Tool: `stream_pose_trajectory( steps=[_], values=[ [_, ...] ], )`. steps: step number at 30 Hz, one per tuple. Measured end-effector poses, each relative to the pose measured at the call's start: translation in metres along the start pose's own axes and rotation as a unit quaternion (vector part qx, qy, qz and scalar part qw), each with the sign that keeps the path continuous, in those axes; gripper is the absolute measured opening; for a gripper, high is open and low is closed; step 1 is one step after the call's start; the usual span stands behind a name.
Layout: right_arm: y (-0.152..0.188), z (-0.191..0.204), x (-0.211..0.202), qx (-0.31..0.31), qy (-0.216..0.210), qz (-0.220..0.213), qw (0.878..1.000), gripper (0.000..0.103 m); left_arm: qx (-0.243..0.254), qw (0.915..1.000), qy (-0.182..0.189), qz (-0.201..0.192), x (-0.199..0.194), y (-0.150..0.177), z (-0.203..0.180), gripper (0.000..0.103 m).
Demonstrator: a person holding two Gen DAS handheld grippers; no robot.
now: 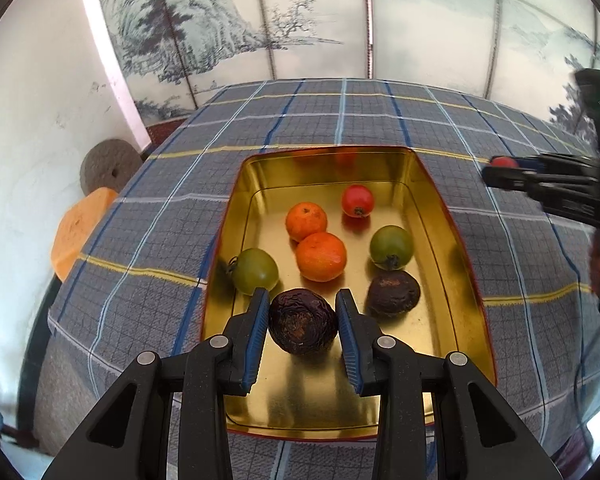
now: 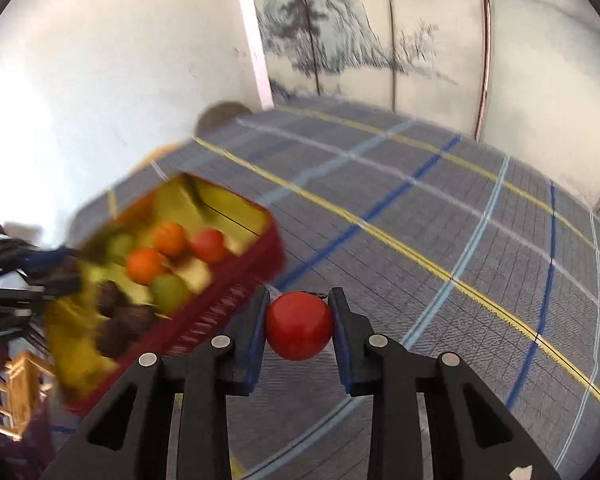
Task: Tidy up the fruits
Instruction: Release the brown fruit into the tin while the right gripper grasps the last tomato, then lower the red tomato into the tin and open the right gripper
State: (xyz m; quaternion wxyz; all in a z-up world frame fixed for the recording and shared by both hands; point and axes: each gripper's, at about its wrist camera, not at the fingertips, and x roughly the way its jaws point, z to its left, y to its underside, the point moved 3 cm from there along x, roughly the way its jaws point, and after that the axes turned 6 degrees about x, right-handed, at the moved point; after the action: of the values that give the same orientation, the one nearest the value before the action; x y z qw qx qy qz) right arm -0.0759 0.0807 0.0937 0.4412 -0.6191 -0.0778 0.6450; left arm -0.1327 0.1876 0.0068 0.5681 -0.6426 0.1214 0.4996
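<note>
Dark wrinkled fruit [image 1: 302,321] clamped between pads of left tongs [image 1: 303,312], held low over gold tin tray [image 1: 432,216] on plaid-covered bench [image 1: 172,208]. Inside tray: two oranges [image 1: 321,256], two green tomatoes [image 1: 391,246], one red tomato [image 1: 357,200], second dark fruit [image 1: 393,293]. Red tomato [image 2: 299,326] gripped by right tongs [image 2: 300,322], apparently clear of cloth, just beside tray's red outer wall; right-wrist view blurred.
</note>
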Motion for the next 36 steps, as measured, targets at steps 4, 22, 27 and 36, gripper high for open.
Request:
stream_pose_trajectory(
  steps=[4,22,27,36],
  values=[
    [-0.006,0.029,-0.020,-0.018,-0.021,-0.021,0.999,0.028,-0.011,0.9999,0.002,-0.001,0.001,-0.002,0.004,0.035],
    [-0.013,0.067,-0.022,-0.022,-0.063,-0.025,0.997,0.028,-0.016,0.9970,-0.024,-0.071,-0.021,-0.019,0.011,0.078],
    [-0.017,0.088,-0.006,-0.037,-0.084,-0.012,0.996,0.028,-0.020,0.9976,-0.023,-0.062,-0.023,-0.014,0.011,0.078],
    [-0.018,0.109,0.042,-0.031,-0.104,0.031,0.994,0.028,-0.023,0.9970,-0.040,-0.062,-0.034,-0.002,0.017,0.078]
  ],
)
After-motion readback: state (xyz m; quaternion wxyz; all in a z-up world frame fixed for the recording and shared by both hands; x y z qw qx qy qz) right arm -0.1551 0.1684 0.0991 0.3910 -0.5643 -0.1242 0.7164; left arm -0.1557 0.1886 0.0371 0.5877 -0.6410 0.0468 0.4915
